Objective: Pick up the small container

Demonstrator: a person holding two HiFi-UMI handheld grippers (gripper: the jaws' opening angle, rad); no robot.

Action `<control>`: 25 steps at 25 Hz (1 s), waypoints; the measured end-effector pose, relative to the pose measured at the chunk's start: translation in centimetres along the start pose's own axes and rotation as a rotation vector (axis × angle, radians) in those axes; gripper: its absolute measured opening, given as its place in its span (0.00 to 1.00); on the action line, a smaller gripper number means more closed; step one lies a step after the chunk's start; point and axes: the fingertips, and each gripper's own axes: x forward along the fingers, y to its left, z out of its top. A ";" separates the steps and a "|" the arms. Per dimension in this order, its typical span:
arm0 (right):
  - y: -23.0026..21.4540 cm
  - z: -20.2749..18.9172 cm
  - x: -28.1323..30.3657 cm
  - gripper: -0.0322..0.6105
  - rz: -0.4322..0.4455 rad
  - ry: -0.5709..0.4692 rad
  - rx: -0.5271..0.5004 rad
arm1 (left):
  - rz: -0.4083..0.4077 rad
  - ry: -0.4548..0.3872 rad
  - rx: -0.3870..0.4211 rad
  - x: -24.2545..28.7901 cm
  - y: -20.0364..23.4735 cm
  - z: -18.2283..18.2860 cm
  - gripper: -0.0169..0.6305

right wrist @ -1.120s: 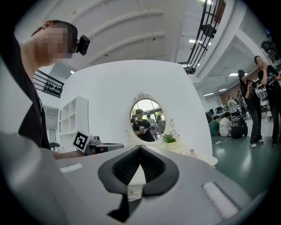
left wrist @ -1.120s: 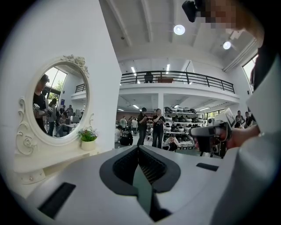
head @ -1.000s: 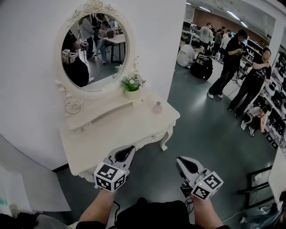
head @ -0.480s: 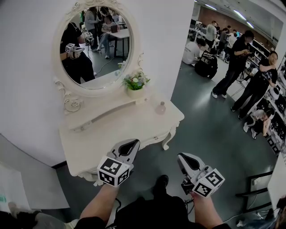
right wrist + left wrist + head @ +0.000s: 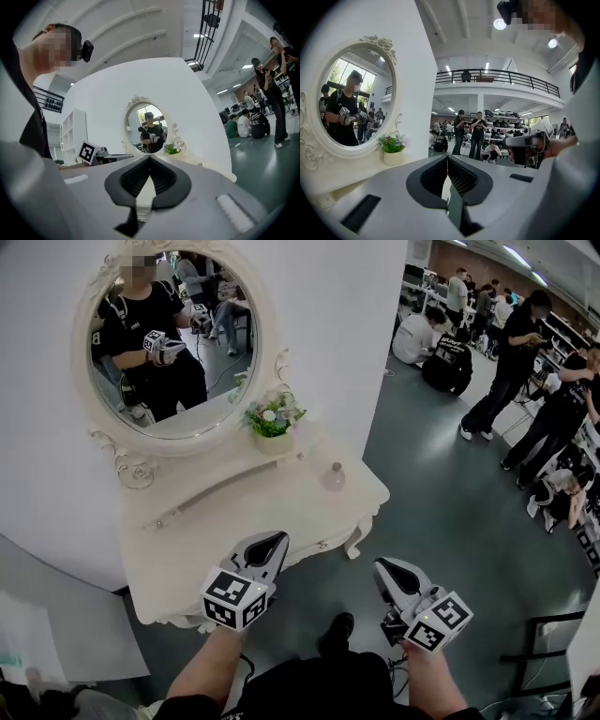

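Left tongs, right tongs: both shut, empty; small container on counter ahead, between the two, well apart; counter nearer than a second ago; approach under way, grasp pending.

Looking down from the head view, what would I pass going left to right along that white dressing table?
Mirror → potted plant → small container
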 end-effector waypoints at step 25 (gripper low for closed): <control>-17.3 5.1 10.4 0.07 0.084 0.082 0.012 | 0.018 0.043 -0.005 18.8 4.3 4.1 0.04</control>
